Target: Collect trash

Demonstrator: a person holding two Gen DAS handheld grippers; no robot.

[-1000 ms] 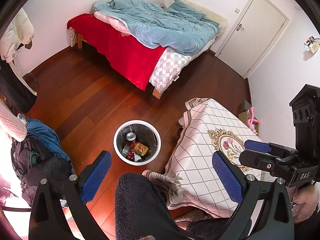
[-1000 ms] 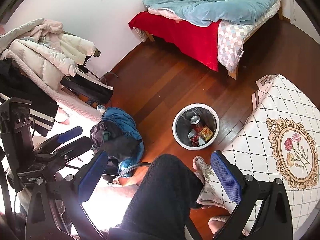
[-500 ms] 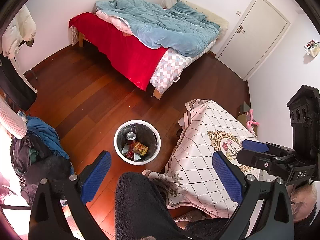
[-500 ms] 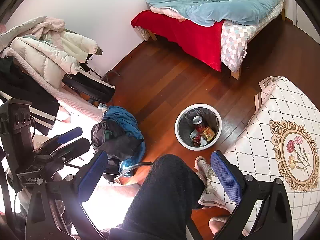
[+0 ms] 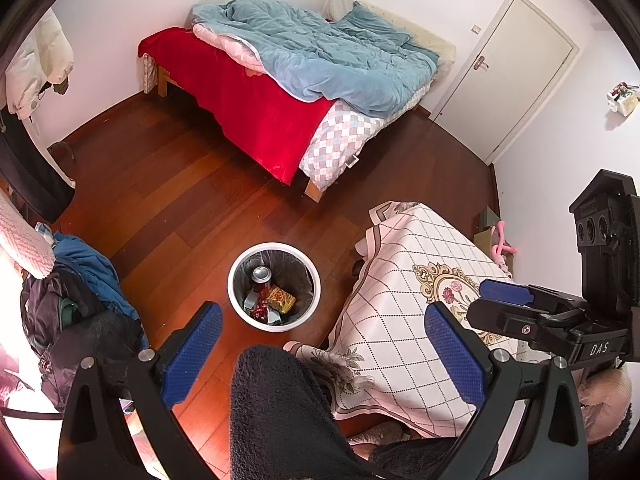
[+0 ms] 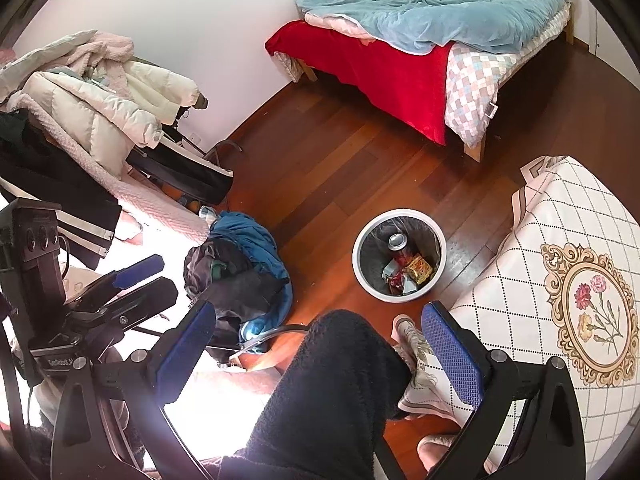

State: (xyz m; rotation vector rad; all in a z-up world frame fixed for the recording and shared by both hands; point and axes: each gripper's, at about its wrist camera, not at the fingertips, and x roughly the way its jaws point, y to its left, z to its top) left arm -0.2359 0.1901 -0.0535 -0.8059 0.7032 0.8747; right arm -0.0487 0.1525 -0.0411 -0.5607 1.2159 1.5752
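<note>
A white round trash bin with a dark liner stands on the wooden floor; it also shows in the right wrist view. Inside lie a can, a yellow wrapper and other scraps. My left gripper is open and empty, held high above the floor, near side of the bin. My right gripper is open and empty, also high up. The right gripper shows in the left wrist view, over the table.
A table with a white lattice cloth stands right of the bin. A bed with red and blue covers is at the far side. Clothes pile on the floor left. A door is shut. My dark-trousered leg is below.
Both views have shifted slightly, as both grippers drift a little; the bin and its contents stay put. Both grippers stay open.
</note>
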